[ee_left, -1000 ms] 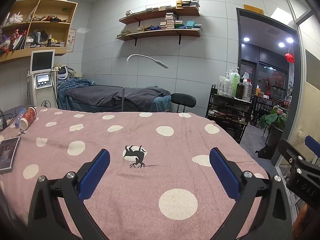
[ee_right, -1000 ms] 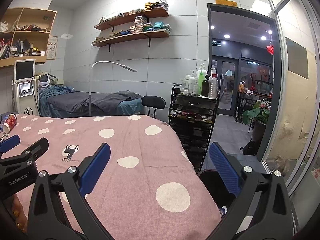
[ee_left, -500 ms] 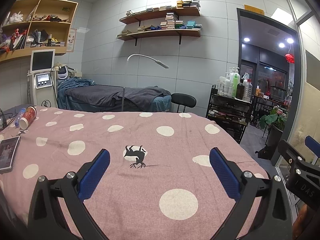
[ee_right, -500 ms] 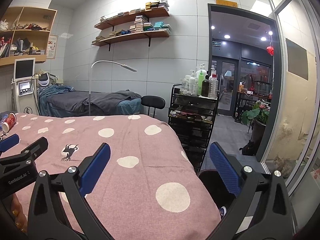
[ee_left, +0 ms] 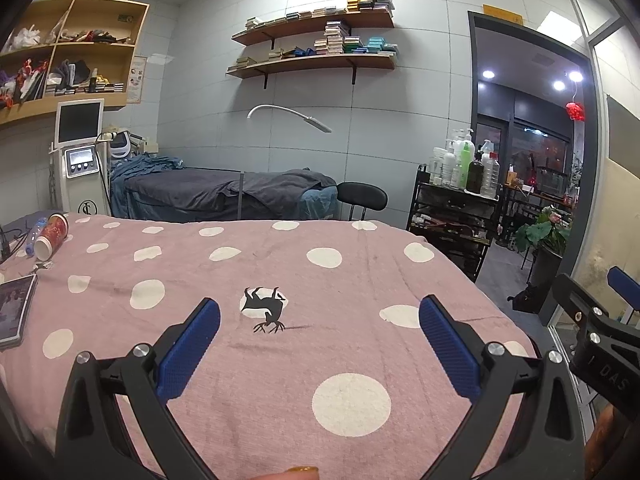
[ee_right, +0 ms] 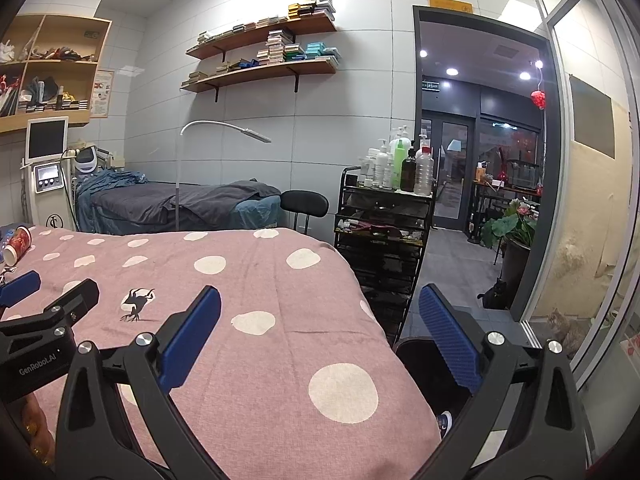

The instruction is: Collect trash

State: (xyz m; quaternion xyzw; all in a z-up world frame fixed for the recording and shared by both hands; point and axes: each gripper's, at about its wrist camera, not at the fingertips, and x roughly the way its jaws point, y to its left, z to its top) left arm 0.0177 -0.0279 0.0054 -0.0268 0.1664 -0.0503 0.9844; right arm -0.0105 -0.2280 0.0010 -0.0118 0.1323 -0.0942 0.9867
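A red paper cup [ee_left: 51, 236] lies on its side at the far left of the pink polka-dot bed [ee_left: 320, 432], next to a small blue-capped bottle [ee_left: 35, 233]; the cup also shows in the right wrist view [ee_right: 17, 244]. A small crumpled scrap [ee_left: 41, 266] lies just in front of the cup. My left gripper [ee_left: 319, 332] is open and empty above the bed's near end. My right gripper [ee_right: 319, 332] is open and empty over the bed's right edge. A dark bin [ee_right: 416, 364] stands on the floor by that edge.
A phone or tablet [ee_left: 14, 310] lies at the bed's left edge. A black deer print [ee_left: 265, 307] marks the bedspread's middle. A black trolley with bottles [ee_right: 384, 220] stands right of the bed. A second treatment bed [ee_left: 224, 196], stool and floor lamp stand behind.
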